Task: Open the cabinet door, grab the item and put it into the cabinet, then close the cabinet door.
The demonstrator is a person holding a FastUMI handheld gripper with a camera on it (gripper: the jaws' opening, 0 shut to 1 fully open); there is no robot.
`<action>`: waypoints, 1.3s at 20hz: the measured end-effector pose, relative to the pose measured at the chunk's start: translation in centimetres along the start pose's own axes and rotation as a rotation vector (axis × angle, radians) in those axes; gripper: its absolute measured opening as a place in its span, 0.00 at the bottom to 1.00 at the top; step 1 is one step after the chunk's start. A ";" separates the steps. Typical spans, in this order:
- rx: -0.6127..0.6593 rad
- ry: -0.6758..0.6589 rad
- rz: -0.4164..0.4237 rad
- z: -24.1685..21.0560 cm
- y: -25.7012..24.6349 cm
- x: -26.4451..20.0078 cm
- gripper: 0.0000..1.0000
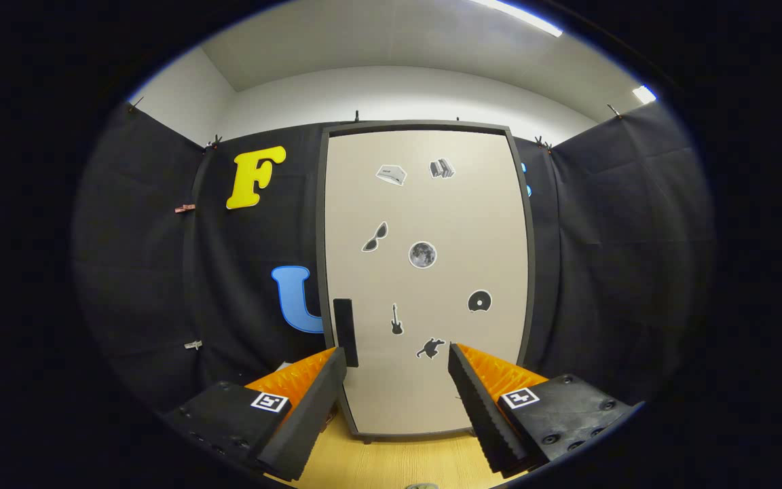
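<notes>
Booth: black cloth walls on three sides, white ceiling with strip lights above; pale wooden tabletop [391,462] below, on which the cabinet stands
Cabinet: tall and upright at the far edge of the tabletop, straight ahead of the claw; a dark frame runs round it
Cabinet door [425,272]: beige panel filling the dark frame, flat and flush — closed as far as can be judged; small stickers scattered over it
Handle [345,332]: dark vertical bar on the door's left edge, low down; long axis upright; it stands just beyond the tip of the left finger and left of the claw's midline
Gripper [398,360]: fingers spread wide, nothing between them, touching nothing; the door's lower part shows through the gap
Item: a small, unclear object peeks at the near edge of the tabletop beneath the claw; too little shows to say whether it is the thing to be stored
Stage: first step, door not yet opened — my judgement
Key relation: the claw faces the door's middle while the handle lies ahead and to the left; a leftward shift would likely be needed to bring the upright bar between the fingers
</notes>
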State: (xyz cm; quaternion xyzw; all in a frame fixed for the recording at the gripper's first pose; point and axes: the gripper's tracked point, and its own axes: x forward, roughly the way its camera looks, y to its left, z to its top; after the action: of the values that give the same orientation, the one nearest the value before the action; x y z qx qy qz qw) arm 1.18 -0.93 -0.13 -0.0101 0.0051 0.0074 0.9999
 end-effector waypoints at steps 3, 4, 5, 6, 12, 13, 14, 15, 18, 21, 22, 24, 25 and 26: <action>-0.002 0.009 0.008 -0.3 0.0 0.5 0.97; -0.004 0.011 0.012 -0.4 -0.1 0.7 0.97; -0.005 0.011 0.014 -0.4 -0.1 0.8 0.97; -0.007 0.010 0.015 -0.3 -0.3 0.8 0.97; -0.005 0.007 0.023 -0.6 -0.3 2.4 0.97; -0.002 0.009 0.026 -0.9 0.0 2.8 0.97; 0.001 0.012 0.029 -1.2 0.4 3.2 0.97; 0.002 0.017 0.032 -1.6 0.8 3.8 0.97; 0.006 0.040 0.033 -2.9 2.3 5.2 0.97; 0.024 0.040 0.055 -3.6 4.3 7.1 0.98; 0.031 0.036 0.060 -3.8 5.0 7.8 0.98; 0.036 0.036 0.063 -4.3 6.1 9.1 0.98; 0.034 0.031 0.064 -4.4 6.6 9.8 0.98; 0.033 0.024 0.062 -4.5 6.9 10.5 0.97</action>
State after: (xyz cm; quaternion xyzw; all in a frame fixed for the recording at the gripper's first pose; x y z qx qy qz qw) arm 11.57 6.07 -4.85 0.0065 0.0173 0.0382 0.9991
